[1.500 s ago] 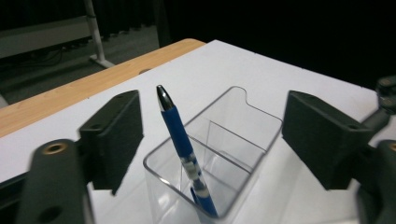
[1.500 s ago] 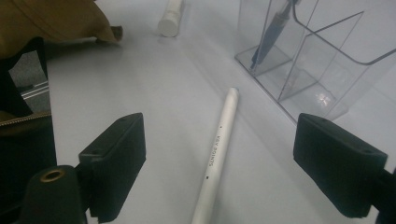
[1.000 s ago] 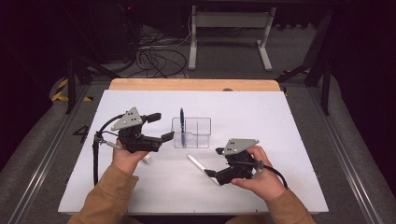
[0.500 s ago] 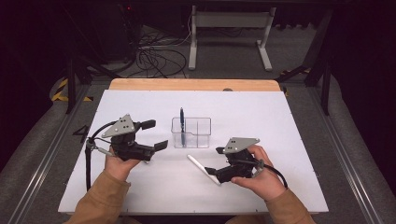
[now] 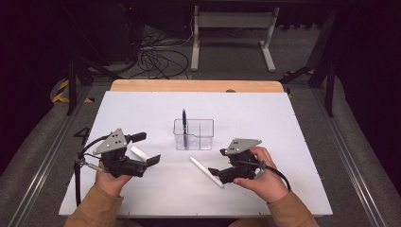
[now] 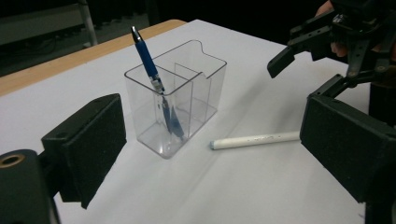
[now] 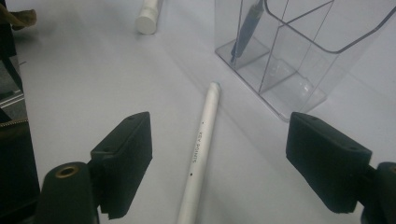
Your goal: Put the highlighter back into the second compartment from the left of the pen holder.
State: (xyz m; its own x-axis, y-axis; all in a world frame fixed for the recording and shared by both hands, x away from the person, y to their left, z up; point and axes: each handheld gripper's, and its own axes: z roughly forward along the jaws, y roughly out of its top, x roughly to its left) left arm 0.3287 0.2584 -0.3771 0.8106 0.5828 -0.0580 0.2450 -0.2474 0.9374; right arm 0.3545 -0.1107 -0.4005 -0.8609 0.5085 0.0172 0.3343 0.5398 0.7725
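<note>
- Setting: a white worktop [image 5: 283, 142] with a wooden far edge, standing in a dark room with cables on the floor behind it.
- Organizer: a clear divided container [image 5: 194, 135] near the worktop's middle; a blue pen [image 5: 184, 124] leans in its left compartment.
- Left claw [image 5: 146, 149]: jaws apart and just opening further, nothing between them. Since a second ago it has drawn back from the container toward the worktop's left, and a short white pen [image 5: 138, 153] now lies on the surface by its jaws.
- Right claw [image 5: 218, 161]: jaws apart, just closing a little, straddling the near end of the long white pen [image 7: 201, 149], which lies flat just in front of the container; the pads do not yet press on it.
- Reading: one pen appears stowed; the long white pen is probably the next pick.
</note>
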